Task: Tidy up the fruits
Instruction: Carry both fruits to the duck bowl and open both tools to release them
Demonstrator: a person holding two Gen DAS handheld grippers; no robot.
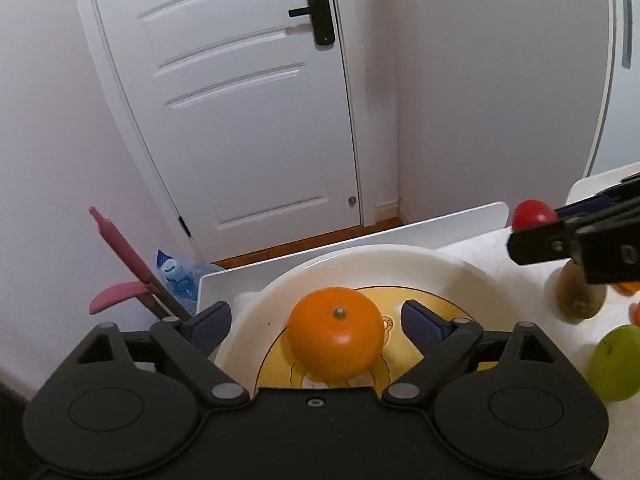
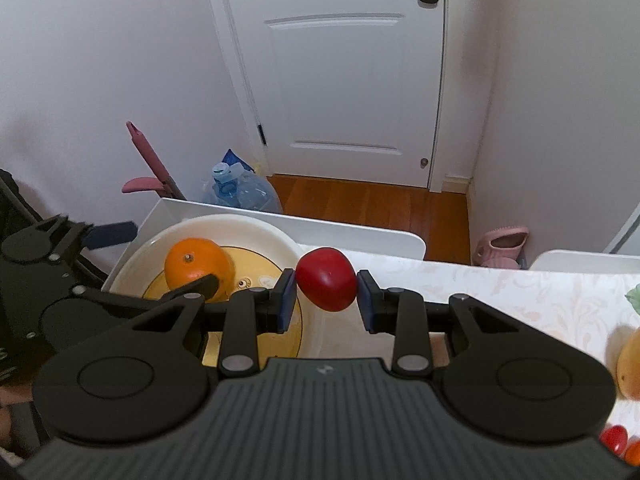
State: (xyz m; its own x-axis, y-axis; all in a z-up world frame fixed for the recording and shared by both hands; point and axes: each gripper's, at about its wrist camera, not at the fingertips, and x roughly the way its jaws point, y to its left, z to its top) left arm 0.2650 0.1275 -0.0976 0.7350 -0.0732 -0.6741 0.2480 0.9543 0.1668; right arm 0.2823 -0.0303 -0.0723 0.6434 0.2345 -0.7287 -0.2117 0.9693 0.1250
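Orange (image 1: 335, 333) in bowl (image 1: 472, 280), kiwi (image 1: 579, 300) right of bowl

- Kiwi (image 1: 580, 296): top hidden behind the right gripper (image 1: 536, 236)
- Green fruit (image 1: 618, 364), far right: blurred
- Plate (image 2: 256, 236): near part hidden

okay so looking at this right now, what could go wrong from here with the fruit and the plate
The red fruit is pinched between the right tongs beside the plate's rim, not over its middle; released here, it might roll onto the table.

The orange already fills the plate's centre between the open left tongs, so a second fruit could knock it.

Both tongs crowd the same plate and might collide.
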